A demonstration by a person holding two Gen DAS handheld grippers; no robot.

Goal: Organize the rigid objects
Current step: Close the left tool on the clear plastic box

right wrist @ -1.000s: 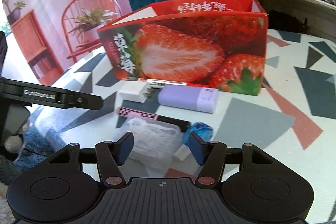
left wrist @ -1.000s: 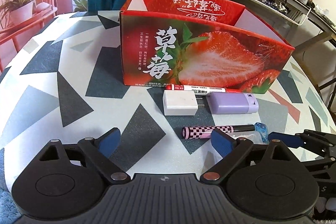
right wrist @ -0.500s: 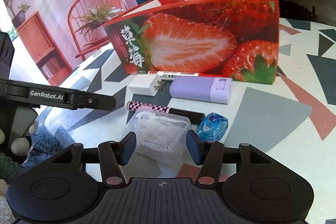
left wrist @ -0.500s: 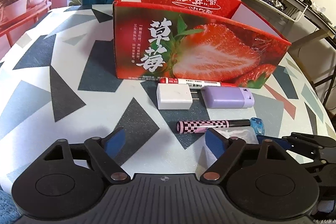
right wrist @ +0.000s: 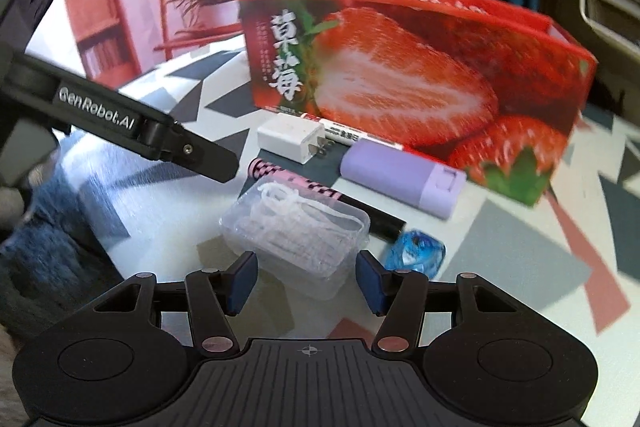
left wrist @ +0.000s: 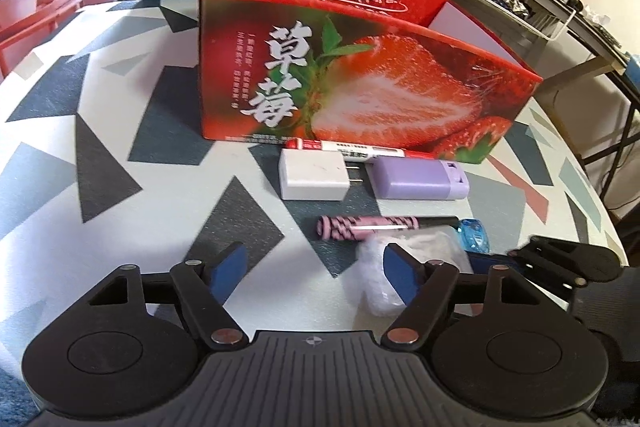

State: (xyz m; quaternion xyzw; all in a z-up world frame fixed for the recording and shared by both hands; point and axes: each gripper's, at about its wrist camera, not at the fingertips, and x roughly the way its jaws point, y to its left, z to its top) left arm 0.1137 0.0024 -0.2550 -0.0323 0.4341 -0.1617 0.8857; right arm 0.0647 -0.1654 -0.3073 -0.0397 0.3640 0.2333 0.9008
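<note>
Clear plastic box (right wrist: 298, 227), white loops inside, lower centre | right claw (right wrist: 306, 277) astride it, contact unclear | left claw (left wrist: 316, 273) half-open, closing, empty

Charger (left wrist: 312, 179) left of case (left wrist: 418, 179), both before box (left wrist: 360, 83), pen (left wrist: 368, 227) nearer

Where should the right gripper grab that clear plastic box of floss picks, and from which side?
Probably across its two long side walls, low near the base, coming in from the near end. The clear plastic box lies flat with a short end toward the right gripper, whose jaws already straddle that end without pressing. The pink checked pen lies tight behind it, so the far side is crowded.
</note>
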